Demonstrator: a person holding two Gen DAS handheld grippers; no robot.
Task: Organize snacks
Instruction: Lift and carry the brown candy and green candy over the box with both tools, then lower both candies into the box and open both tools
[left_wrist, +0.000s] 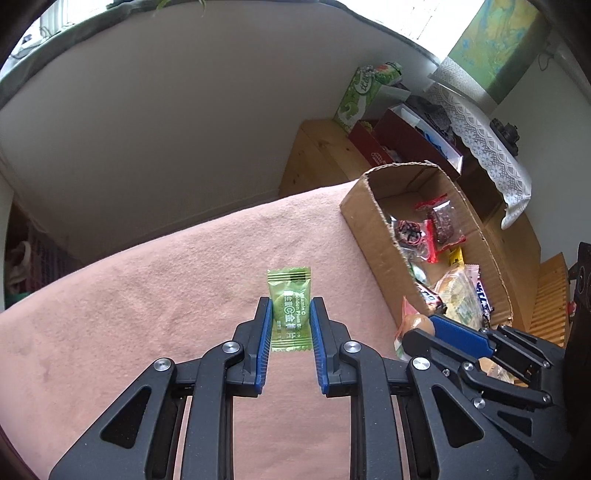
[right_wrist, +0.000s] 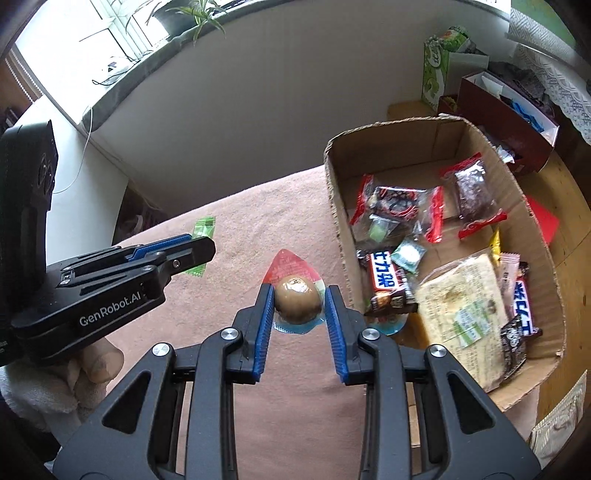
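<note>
My left gripper (left_wrist: 291, 308) is shut on a green plum-candy sachet (left_wrist: 289, 291), held above the pink cloth (left_wrist: 147, 295); the same gripper (right_wrist: 199, 251) shows at the left of the right wrist view with the green sachet (right_wrist: 204, 226) sticking out past it. My right gripper (right_wrist: 299, 295) is shut on a packed brown egg (right_wrist: 297, 302) in a clear wrapper with a red tip, lifted over the cloth just left of the cardboard box (right_wrist: 332, 192). In the left wrist view the right gripper (left_wrist: 424, 328) and the egg (left_wrist: 417, 323) sit beside the box (left_wrist: 369, 229).
The box holds several snacks: red-edged packets (right_wrist: 472, 192), chocolate bars (right_wrist: 384, 273) and a flat bread pack (right_wrist: 461, 314). Behind it stand a green carton (right_wrist: 436, 74) and a dark red box (right_wrist: 498, 110) on a wooden surface. A gloved hand (right_wrist: 44, 384) holds the left gripper.
</note>
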